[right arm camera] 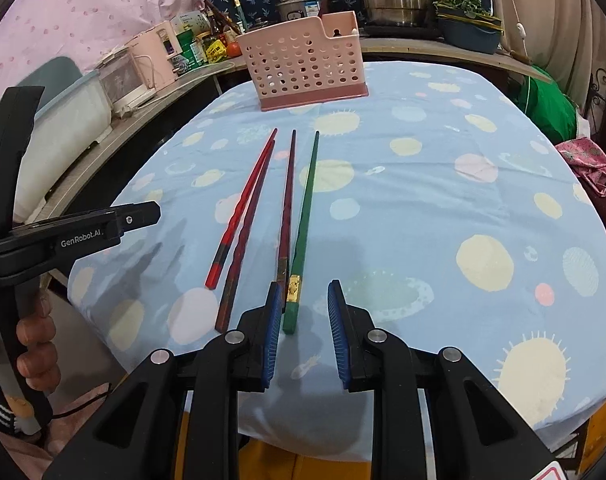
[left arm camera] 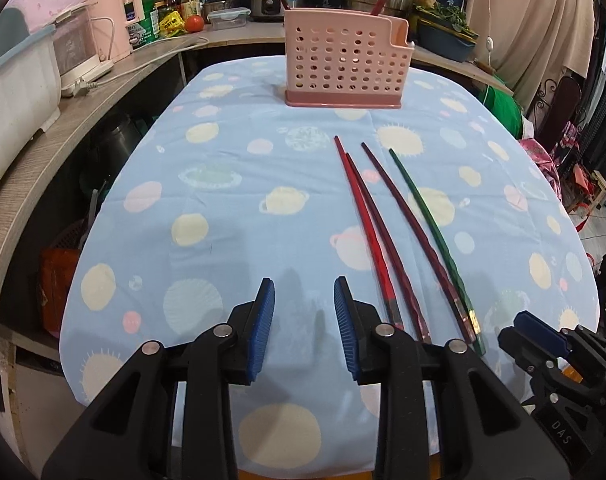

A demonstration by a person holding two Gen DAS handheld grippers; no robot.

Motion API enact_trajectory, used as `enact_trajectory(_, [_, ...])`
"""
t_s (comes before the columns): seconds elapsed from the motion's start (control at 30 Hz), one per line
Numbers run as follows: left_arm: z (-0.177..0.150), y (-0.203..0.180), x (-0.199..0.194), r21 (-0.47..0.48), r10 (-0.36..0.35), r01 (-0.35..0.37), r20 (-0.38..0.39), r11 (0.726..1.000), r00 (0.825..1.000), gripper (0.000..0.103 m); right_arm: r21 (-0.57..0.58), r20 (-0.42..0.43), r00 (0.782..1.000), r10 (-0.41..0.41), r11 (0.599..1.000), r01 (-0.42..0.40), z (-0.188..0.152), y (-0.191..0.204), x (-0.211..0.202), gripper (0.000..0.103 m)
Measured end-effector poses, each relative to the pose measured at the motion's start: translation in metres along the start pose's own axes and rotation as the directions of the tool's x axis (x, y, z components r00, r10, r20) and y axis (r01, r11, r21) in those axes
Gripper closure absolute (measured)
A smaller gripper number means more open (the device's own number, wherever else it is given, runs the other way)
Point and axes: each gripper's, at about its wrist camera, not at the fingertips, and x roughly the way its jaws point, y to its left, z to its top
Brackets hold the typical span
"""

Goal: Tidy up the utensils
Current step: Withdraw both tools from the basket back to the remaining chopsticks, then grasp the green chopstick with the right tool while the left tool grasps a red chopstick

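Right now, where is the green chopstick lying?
The green chopstick lies flat on the tablecloth, rightmost of the four, beside a dark red chopstick. In the right wrist view its thick end sits between the open right gripper fingers, untouched.

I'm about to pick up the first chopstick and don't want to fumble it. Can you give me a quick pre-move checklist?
1. Right gripper jaws open and empty: ok.
2. Left gripper jaws open and empty: ok.
3. Green chopstick near end lies between the right jaws: ok; contact with the cloth or pads: cannot tell.
4. Four chopsticks lie flat on the tablecloth, green one separate: ok.
5. Pink holder upright at the far end, path unobstructed: ok.
6. Free room inside the holder: cannot tell.
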Motion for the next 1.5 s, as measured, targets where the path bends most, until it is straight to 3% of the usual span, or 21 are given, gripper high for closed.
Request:
enact_trajectory(0.4, [-0.012, -0.01, 0.001, 0.02, -0.032, 0.032, -0.028, 0.999, 0.999, 0.073, -0.015, -0.035, 0.999, -0.009, 1.0, 0.009, -0.012, 0.007, 0.013, 0.08])
enact_trajectory(0.83, [-0.016, -0.023, 0.005, 0.048, -0.058, 0.06, -0.039, 0.997, 0.998, 0.06, 0.009, -0.025, 0.999, -0.037, 0.999, 0.037, -0.008, -0.006, 0.017, 0.083])
enact_trajectory(1.07, [-0.016, -0.031, 0.013, 0.056, -0.079, 0.082, -0.055, 0.995, 0.995, 0.06, 0.004, -0.016, 0.999, -0.036, 0.999, 0.036, 0.0, -0.005, 0.025, 0.084])
enact_trajectory(1.5, [-0.016, -0.042, 0.03, 0.062, -0.089, 0.094, -0.089, 0.994, 0.992, 0.06, 0.013, -0.011, 0.999, -0.03, 0.999, 0.03, 0.007, -0.007, 0.032, 0.095])
